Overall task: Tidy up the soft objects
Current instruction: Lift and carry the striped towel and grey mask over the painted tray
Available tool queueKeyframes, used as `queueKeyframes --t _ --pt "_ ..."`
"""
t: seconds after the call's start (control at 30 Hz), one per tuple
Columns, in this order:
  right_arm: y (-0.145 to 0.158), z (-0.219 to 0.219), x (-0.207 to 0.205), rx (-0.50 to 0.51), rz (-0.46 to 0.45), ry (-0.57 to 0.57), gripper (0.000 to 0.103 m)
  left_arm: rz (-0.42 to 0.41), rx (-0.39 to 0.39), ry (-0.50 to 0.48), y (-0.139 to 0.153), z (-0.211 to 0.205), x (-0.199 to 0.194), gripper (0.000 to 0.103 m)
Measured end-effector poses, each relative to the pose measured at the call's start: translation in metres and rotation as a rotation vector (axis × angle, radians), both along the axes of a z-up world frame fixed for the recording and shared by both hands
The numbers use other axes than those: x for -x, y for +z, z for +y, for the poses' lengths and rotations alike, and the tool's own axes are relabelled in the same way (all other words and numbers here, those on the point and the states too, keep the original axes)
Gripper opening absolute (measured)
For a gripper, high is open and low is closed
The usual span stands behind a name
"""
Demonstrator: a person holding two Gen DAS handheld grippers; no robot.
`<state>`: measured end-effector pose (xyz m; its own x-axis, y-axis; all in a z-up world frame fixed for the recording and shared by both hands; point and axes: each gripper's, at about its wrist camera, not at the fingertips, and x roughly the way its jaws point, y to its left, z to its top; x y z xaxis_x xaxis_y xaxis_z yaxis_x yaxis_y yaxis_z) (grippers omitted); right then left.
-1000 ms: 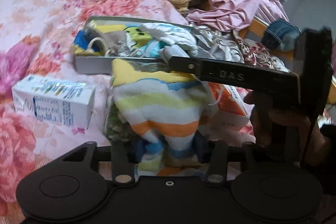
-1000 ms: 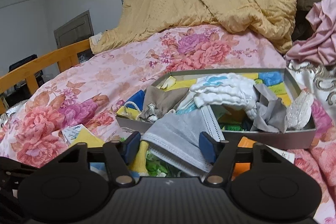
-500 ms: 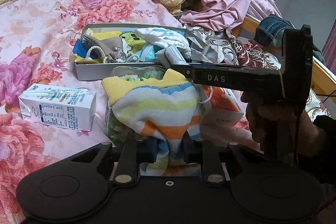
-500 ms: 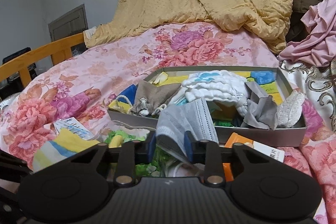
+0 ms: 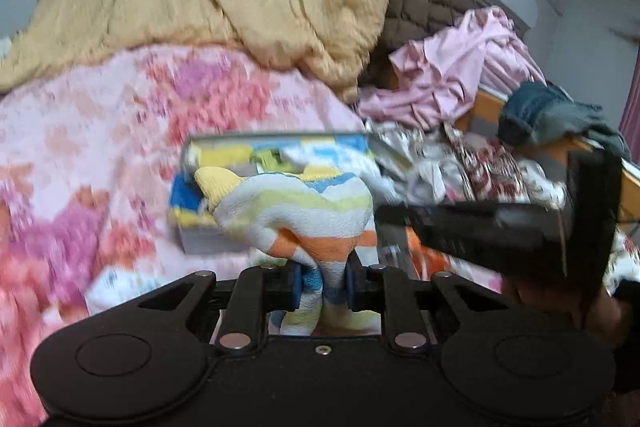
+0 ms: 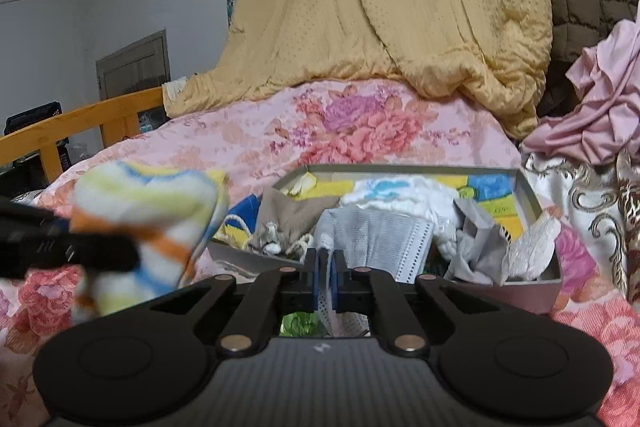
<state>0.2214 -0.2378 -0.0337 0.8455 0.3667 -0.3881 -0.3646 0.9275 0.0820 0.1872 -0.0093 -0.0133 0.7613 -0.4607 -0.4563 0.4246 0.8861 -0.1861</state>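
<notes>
Now both your grippers are clamped on cloth.
Your left gripper (image 5: 321,286) pinches the striped sock (image 5: 298,211); only your right view shows the right gripper (image 6: 325,279) just closing on the grey mask (image 6: 376,241).

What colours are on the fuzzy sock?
The striped sock has yellow, white, pale green, orange and blue bands, clearest in the left wrist view.

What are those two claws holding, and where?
Left gripper pinches the striped sock by its lower end; right gripper pinches the grey face mask by its near edge.
</notes>
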Motion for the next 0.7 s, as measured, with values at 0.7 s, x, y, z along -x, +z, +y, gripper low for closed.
queueKeyframes --t 0.7 --pt "0.049 0.000 -0.030 0.046 -0.123 -0.052 0.003 -0.051 0.153 0.095 0.004 0.002 -0.115 0.021"
